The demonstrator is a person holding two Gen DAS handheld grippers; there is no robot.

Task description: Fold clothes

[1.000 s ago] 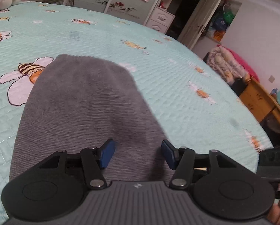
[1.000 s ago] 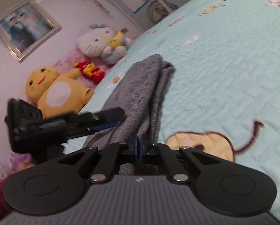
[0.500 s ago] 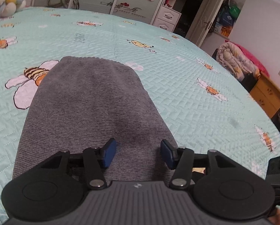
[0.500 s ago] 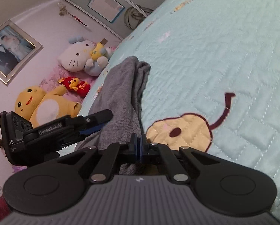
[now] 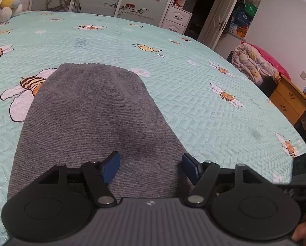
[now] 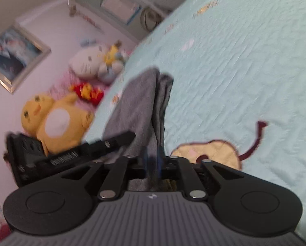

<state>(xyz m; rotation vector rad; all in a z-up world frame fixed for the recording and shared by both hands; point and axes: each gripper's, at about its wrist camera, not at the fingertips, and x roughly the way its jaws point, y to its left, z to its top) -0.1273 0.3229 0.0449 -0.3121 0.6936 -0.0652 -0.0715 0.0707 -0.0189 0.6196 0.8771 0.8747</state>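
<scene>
A folded grey knit garment [image 5: 91,112] lies flat on the mint bee-print bedspread [image 5: 204,106], stretching away from me. My left gripper [image 5: 150,160] hovers over its near end. Its jaws are opening wide and nothing is pinched between the blue pads [image 5: 112,166]. In the blurred right wrist view the garment [image 6: 136,102] is seen edge-on, its layers stacked. My right gripper [image 6: 152,160] sits at its near right edge, jaws just opening. The pads stand slightly apart with grey fabric still between them. The left gripper's body [image 6: 71,155] shows on the left there.
Plush toys [image 6: 56,121] sit along the pink wall by the bed's head. A wardrobe and a white drawer unit [image 5: 177,19] stand beyond the bed. A bundled quilt [image 5: 253,65] and a wooden desk [image 5: 290,102] lie off the right side.
The left jaws have spread wider over the garment. The right pads, pressed together on the fabric edge before, have parted slightly. The garment has not moved.
</scene>
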